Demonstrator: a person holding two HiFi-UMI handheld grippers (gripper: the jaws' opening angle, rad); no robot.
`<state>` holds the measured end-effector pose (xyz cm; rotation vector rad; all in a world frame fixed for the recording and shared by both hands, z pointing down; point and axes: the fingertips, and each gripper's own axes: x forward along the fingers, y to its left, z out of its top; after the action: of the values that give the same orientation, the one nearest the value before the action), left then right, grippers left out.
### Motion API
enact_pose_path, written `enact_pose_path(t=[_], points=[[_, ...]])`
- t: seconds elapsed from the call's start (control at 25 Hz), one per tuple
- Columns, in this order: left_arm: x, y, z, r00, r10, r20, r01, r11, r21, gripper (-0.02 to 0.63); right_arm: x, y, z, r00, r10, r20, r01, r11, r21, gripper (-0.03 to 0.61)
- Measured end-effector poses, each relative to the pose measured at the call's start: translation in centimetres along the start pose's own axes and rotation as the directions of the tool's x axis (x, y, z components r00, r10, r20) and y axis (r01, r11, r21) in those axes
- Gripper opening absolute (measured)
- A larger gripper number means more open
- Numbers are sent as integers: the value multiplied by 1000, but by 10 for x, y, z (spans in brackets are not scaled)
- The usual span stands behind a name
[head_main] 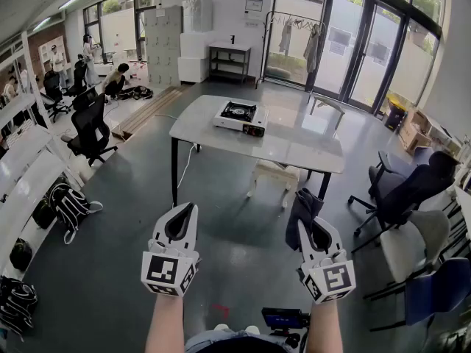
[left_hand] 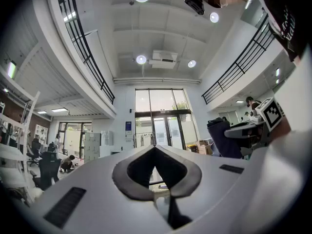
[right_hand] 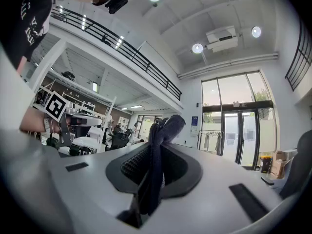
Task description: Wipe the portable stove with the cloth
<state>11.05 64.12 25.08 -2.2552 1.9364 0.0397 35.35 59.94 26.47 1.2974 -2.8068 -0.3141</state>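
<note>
The portable stove, white with a black burner top, sits on a white table several steps ahead. My right gripper is shut on a dark blue-grey cloth, which bunches out past its tip; in the right gripper view the cloth runs between the jaws. My left gripper is shut and holds nothing; in the left gripper view its jaws meet at the tip. Both grippers are held low over the grey floor, far short of the table.
A small stool stands under the table's near side. Office chairs cluster at the right, a black chair and bags at the left. People are at the far left. Glass doors lie beyond.
</note>
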Motion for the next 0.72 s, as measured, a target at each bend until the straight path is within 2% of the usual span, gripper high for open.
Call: enact_pose_path(t=[0.24,0.72], points=[[-2,19,-6,1000,-9,-3,9,1000,-6,11,14,22,-3,1000,19,-25,-20,999,-29,66],[26,41,-23,1000,7,-24,-7,1000,-11,11,53,21,-12,998,60,-25,-61,997,-48,66]])
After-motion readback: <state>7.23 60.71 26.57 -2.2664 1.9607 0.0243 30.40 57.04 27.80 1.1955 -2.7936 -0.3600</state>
